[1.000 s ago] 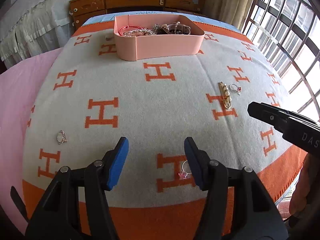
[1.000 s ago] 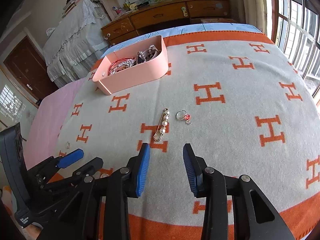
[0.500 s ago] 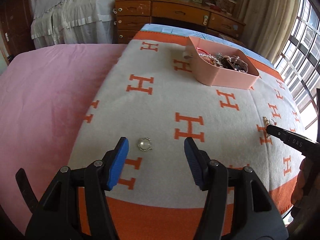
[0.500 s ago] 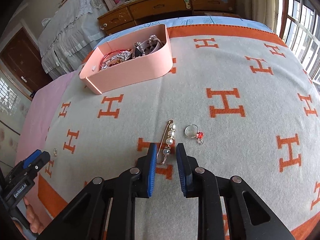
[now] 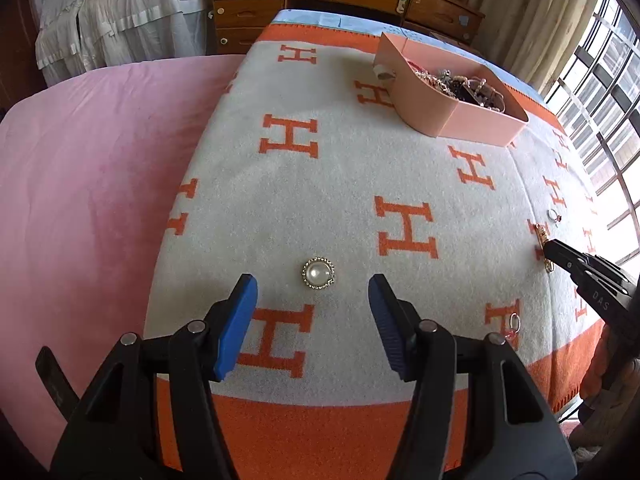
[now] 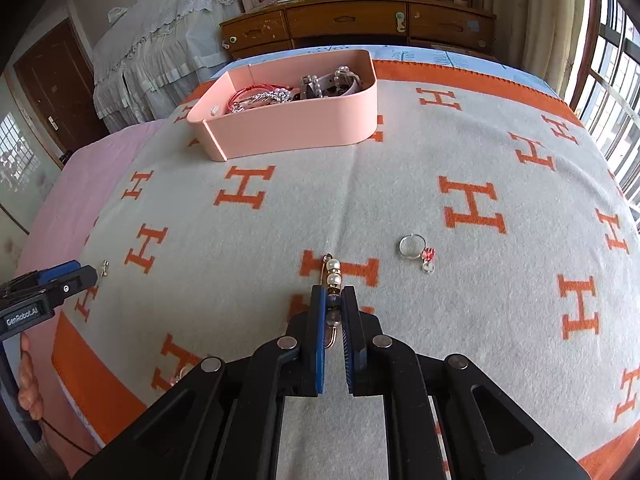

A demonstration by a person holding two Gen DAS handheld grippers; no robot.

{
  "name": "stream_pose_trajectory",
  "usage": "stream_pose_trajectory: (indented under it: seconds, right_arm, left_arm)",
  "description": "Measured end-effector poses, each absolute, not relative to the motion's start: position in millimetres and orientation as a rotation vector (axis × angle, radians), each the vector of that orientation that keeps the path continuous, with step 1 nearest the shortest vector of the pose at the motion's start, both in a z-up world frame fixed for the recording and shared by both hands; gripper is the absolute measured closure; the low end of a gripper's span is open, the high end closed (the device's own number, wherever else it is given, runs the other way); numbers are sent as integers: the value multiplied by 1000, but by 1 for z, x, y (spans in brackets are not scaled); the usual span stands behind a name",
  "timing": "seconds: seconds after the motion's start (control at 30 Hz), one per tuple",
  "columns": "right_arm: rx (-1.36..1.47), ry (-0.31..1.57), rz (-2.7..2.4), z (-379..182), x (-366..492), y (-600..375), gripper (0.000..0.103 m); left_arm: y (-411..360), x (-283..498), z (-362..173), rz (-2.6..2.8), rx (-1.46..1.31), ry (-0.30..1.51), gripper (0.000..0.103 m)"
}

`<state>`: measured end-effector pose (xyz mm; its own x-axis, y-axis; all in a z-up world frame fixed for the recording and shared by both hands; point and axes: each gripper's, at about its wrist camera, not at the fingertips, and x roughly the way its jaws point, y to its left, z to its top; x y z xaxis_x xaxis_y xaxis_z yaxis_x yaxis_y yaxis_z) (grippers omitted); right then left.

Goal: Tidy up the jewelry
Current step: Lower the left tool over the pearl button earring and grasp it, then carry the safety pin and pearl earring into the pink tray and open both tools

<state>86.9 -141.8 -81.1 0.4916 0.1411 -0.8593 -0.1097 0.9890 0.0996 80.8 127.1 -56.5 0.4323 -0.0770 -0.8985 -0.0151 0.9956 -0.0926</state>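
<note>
A round pearl brooch lies on the H-pattern blanket, just ahead of my open left gripper, between its blue pads. My right gripper is shut on a gold pearl safety pin that lies on the blanket; it also shows in the left wrist view. A ring with a red charm lies to the right of the pin. A pink tray holding several pieces of jewelry stands at the far side; it also shows in the left wrist view.
Another ring lies near the blanket's orange front border. A pink sheet covers the bed on the left. A wooden dresser stands behind the bed, windows on the right. The left gripper shows at the left edge.
My right gripper moved forward and closed its jaws on the pearl pin. My left gripper moved closer to the pearl brooch, which now sits between its open pads.
</note>
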Motion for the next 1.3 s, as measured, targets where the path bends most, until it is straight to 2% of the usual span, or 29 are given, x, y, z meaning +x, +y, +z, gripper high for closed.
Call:
stream_pose_trajectory:
  seconds: [0.2,0.8,0.87,0.93,1.17,1.3]
  right_arm:
    - [52,1042,181,-82,67,-149,95]
    - [58,1046,192,-81,62,-152,95]
    - [54,1048,187,-81,62,-151,95]
    - [49,1050,183,-81,61,-151,95]
    - [36,1054,166,-81,62,-148,95]
    - [33,1055,160,-81,62,-148,95]
  left_arm:
    - [120,89,-67,-56,-24,1140,48]
    - [130,91,-71,-475,336,991,48]
    - [134,92,-72,-524,321,987,54]
    - [136,94,-72,-579,301,989,63]
    - [138,96,-72,-667,340,975,75]
    - [142,97,-72,-672,339,975,86]
